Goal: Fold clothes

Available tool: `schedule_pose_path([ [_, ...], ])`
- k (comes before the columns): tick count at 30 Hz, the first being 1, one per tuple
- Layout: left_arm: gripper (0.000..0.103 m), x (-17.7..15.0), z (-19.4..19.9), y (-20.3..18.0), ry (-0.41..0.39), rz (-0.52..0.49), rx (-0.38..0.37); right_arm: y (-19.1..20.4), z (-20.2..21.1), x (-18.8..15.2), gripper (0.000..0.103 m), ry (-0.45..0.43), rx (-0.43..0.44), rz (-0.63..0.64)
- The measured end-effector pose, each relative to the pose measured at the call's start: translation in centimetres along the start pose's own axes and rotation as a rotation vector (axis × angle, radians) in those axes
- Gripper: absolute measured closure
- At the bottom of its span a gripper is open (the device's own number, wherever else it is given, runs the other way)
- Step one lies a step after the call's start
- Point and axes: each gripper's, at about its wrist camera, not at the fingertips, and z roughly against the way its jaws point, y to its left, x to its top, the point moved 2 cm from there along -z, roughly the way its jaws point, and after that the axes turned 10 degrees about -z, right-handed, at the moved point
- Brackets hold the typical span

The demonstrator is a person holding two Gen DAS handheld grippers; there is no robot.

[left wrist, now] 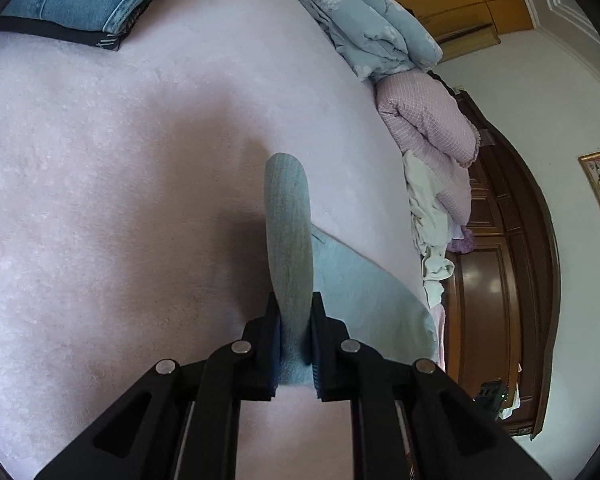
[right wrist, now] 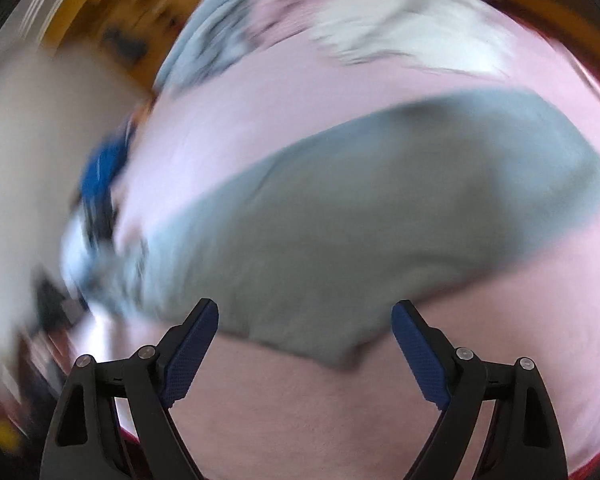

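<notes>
A grey-blue garment (left wrist: 364,292) lies on the pink bed sheet (left wrist: 100,184). My left gripper (left wrist: 294,312) is shut on a fold of it, and the pinched cloth stands up in a rounded loop ahead of the fingers. In the blurred right wrist view the same grey-blue garment (right wrist: 360,216) stretches across the bed as a wide band. My right gripper (right wrist: 304,320) is open just above the garment's near edge, with nothing pressed between its blue pads (right wrist: 192,352).
A stack of folded jeans and striped clothes (left wrist: 80,4) sits at the far left of the bed. A blue floral duvet (left wrist: 364,20), a pink checked quilt (left wrist: 432,128) and white cloth (left wrist: 424,216) pile along the right edge by a wooden headboard (left wrist: 500,264).
</notes>
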Motion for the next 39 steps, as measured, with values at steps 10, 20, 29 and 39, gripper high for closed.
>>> schedule_pose_path([
  [10,0.094,-0.1,-0.2,-0.3,0.004,0.005,0.028,12.7,-5.4,-6.8,0.014,0.215,0.286,0.282],
  [20,0.094,0.3,0.2,0.3,0.019,-0.008,-0.012,25.2,-14.9,-10.4,0.075,0.264,0.215,0.595],
  [29,0.094,0.2,0.4,0.1,0.024,-0.008,-0.043,25.0,-19.9,-9.3,0.096,0.398,0.175,0.495],
  [39,0.094,0.3,0.7,-0.5,0.030,-0.034,-0.042,25.1,-18.5,-7.3,0.096,0.375,0.222,0.419],
])
